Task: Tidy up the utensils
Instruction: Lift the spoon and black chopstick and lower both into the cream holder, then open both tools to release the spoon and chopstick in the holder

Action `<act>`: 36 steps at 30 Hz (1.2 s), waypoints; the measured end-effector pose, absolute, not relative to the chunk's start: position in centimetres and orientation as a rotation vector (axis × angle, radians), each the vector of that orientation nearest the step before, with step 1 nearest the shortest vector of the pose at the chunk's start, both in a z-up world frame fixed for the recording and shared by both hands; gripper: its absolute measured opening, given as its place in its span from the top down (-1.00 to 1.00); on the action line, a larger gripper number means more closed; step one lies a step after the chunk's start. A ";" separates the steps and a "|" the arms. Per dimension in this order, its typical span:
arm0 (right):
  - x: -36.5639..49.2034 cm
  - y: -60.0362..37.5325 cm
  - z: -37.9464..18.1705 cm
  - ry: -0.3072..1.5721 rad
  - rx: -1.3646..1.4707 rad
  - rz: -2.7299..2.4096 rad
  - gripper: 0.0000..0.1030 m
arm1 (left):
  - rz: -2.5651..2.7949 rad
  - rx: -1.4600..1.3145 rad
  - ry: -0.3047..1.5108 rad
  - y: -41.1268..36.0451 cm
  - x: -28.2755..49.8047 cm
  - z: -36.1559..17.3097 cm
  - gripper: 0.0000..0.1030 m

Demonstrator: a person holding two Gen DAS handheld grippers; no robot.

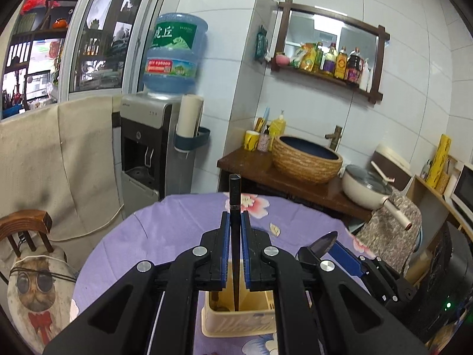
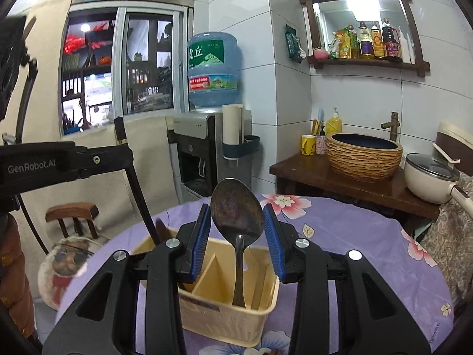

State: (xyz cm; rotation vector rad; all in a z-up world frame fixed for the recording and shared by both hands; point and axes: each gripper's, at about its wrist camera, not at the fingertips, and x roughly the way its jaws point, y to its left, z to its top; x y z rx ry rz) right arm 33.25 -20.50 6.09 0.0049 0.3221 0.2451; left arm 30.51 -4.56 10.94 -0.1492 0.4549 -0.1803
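Observation:
A cream utensil holder (image 2: pixel 224 310) with dividers stands on the purple flowered tablecloth (image 2: pixel 340 236); it also shows in the left wrist view (image 1: pixel 236 319). My left gripper (image 1: pixel 235 224) is shut on a dark chopstick (image 1: pixel 235 222) that stands upright with its lower end inside the holder. The chopstick also shows in the right wrist view (image 2: pixel 136 183). My right gripper (image 2: pixel 237 224) is open around a dark metal spoon (image 2: pixel 238 216). The spoon stands bowl up with its handle in the holder's right compartment, and the pads do not touch it. The spoon bowl also shows in the left wrist view (image 1: pixel 323 242).
A water dispenser (image 1: pixel 150 148) stands behind the table. A wooden counter (image 1: pixel 295 180) holds a woven basin (image 1: pixel 307 159) and a white lidded pot (image 1: pixel 369 189). A small wooden chair (image 2: pixel 74 219) with a cat cushion (image 1: pixel 38 293) is at the left. A microwave (image 1: pixel 464 189) is at far right.

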 end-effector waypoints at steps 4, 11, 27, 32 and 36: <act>33.2 -20.5 4.1 0.345 -0.010 0.231 0.28 | -0.172 -0.153 0.488 -4.5 30.8 9.2 0.86; 32.9 -21.0 2.3 0.356 -0.006 0.215 0.28 | -0.154 -0.130 0.480 -4.7 30.5 8.0 0.85; 27.4 -23.0 3.5 0.371 0.019 0.235 -0.35 | -0.170 -0.163 0.465 -2.0 24.5 7.8 -0.60; 24.3 -23.7 1.7 0.486 0.020 0.260 -0.56 | -0.131 -0.169 0.573 -0.5 22.8 4.1 -0.62; 23.1 -24.3 -1.0 0.595 0.021 0.229 -0.56 | -0.099 -0.173 0.697 0.6 22.3 0.5 -0.58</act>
